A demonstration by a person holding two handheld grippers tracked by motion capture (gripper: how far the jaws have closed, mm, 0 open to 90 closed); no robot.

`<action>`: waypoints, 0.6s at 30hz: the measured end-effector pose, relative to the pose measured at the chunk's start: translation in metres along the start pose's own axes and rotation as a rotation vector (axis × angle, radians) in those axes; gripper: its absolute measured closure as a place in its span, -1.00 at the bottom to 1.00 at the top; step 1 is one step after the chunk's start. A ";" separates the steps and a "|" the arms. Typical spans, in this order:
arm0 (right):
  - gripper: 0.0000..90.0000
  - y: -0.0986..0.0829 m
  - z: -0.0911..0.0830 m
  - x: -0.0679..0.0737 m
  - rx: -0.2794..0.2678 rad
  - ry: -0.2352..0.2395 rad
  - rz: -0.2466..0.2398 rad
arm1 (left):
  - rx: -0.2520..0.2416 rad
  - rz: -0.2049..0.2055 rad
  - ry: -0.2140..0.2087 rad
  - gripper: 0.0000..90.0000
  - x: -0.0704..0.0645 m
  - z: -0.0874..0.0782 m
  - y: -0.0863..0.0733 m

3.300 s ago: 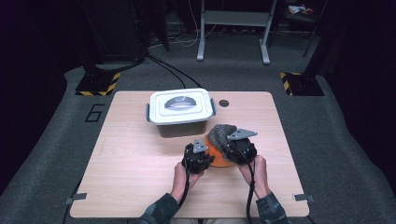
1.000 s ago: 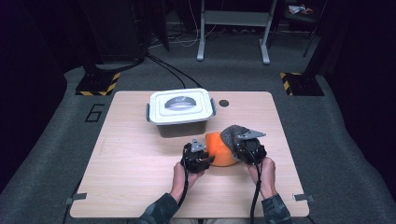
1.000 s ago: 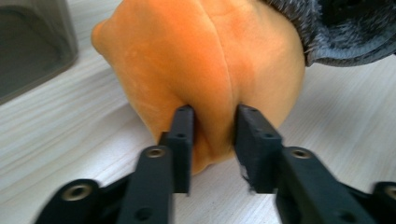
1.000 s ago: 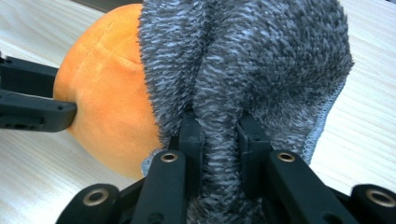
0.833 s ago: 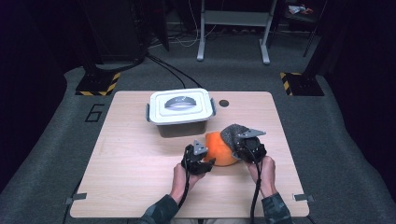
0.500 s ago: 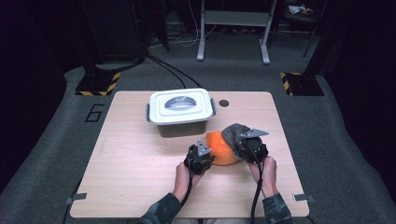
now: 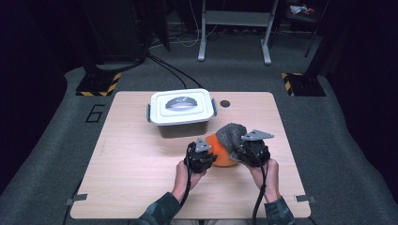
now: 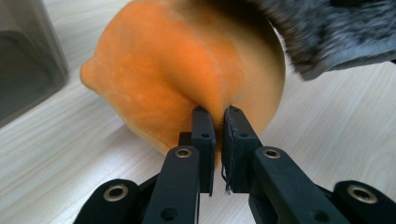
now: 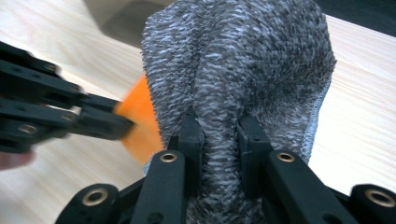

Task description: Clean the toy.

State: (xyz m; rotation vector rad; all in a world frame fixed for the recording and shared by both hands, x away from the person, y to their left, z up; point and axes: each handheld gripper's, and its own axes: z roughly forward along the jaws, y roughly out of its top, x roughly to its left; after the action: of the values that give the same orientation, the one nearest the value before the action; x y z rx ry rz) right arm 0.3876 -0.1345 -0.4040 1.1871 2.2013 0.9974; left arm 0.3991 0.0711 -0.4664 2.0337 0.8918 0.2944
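An orange plush ball-like toy (image 7: 220,152) rests on the wooden table (image 7: 136,168) between both grippers. My left gripper (image 7: 202,154) pinches a fold of the orange plush (image 8: 187,74), jaws nearly closed on its seam. A grey knitted cloth (image 7: 231,134) drapes over the toy's right top. The right gripper (image 7: 248,149) is shut on a bunch of that grey cloth (image 9: 238,60). In the right gripper view, the left gripper (image 9: 116,119) comes in from the left against the orange plush (image 9: 137,121).
A white lidded plastic box (image 7: 182,110) with a grey handle stands just behind the toy. A small dark hole (image 7: 225,103) marks the table to the right of the box. Dark floor and stands surround the table.
The grey cloth has been drawn a little farther over the orange toy, and both grippers have shifted slightly right with it. Both grips hold as before.
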 end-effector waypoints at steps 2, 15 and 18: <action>0.67 0.003 0.007 0.008 0.020 0.011 -0.013 | 0.004 0.016 -0.001 0.87 -0.004 0.001 0.000; 0.69 -0.002 0.033 0.015 0.082 -0.005 -0.052 | -0.010 0.002 0.000 0.87 -0.001 0.004 -0.008; 0.69 -0.006 0.030 0.009 0.075 -0.010 -0.032 | -0.012 0.002 0.000 0.87 -0.002 0.004 -0.009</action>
State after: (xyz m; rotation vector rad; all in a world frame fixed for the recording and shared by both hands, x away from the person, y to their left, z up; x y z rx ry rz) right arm 0.3993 -0.1173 -0.4278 1.1829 2.2606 0.9014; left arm 0.3951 0.0705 -0.4757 2.0237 0.8865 0.3004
